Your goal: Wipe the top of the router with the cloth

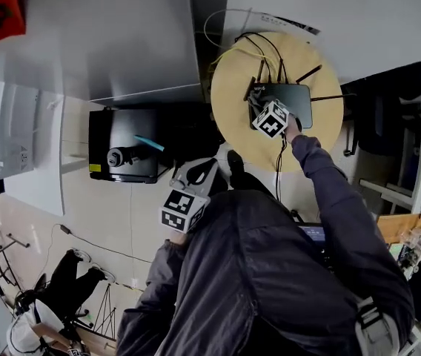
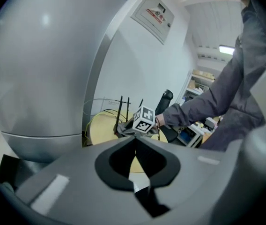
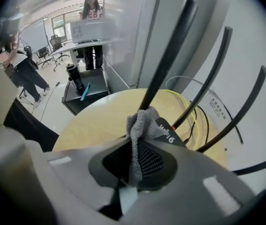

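Observation:
The black router [image 1: 290,96] with several upright antennas lies on a round wooden table [image 1: 233,87]. My right gripper [image 1: 262,108] is at the router's near left corner, shut on a grey cloth [image 3: 141,123]. In the right gripper view the cloth bunches out of the jaws and rests against the router's [image 3: 169,136] top edge, below an antenna [image 3: 168,55]. My left gripper [image 1: 198,170] hangs back by the person's body, off the table, its jaws shut on nothing. In the left gripper view, the left gripper [image 2: 134,138] points at the table [image 2: 101,125] and the router [image 2: 123,127].
Yellow and black cables [image 1: 244,47] trail off the router's back towards the wall. A low black stand [image 1: 123,154] with a dark bottle and a blue pen sits left of the table. A large grey curved panel [image 2: 44,64] rises beside the left gripper. People stand far off [image 3: 92,13].

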### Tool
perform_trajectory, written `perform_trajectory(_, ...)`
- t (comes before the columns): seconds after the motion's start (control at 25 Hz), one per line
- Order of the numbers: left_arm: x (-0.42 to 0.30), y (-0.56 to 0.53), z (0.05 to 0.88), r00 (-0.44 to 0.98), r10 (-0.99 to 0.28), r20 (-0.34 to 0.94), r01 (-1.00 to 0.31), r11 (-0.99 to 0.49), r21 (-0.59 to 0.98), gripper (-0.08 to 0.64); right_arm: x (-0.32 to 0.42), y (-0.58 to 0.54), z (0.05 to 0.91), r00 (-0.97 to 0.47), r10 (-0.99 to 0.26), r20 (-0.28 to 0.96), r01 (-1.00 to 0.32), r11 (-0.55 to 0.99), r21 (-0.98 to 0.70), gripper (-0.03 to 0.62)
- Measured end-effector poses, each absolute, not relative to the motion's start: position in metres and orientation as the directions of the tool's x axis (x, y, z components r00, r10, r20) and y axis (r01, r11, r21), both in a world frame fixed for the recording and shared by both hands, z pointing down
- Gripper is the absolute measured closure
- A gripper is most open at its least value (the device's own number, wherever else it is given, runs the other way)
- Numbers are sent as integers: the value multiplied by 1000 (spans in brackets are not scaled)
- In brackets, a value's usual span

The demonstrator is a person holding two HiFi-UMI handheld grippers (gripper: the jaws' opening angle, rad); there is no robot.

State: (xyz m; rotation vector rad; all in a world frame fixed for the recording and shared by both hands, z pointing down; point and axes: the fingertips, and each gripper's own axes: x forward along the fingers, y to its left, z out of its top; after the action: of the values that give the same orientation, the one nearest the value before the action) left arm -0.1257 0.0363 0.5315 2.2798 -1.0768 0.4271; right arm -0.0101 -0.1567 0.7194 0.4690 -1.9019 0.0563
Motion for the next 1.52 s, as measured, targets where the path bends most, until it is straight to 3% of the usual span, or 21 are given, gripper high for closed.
perform_trajectory(0.4, -99, 43, 528, 689, -552, 470, -721, -594, 358, 560, -5, -95, 722, -300, -244, 922, -340, 931, 135, 566)
perform_trajectory(0.92, -110, 42, 530, 698, -587, 409, -716, -578, 391, 560, 0, -77, 726, -238, -229, 944, -337, 931, 141, 566)
perform_trajectory(1.52, -102, 22, 532, 656, -607, 449, -755, -538, 375, 560, 5, -174, 687, -337, -325, 884, -409, 896, 174, 565)
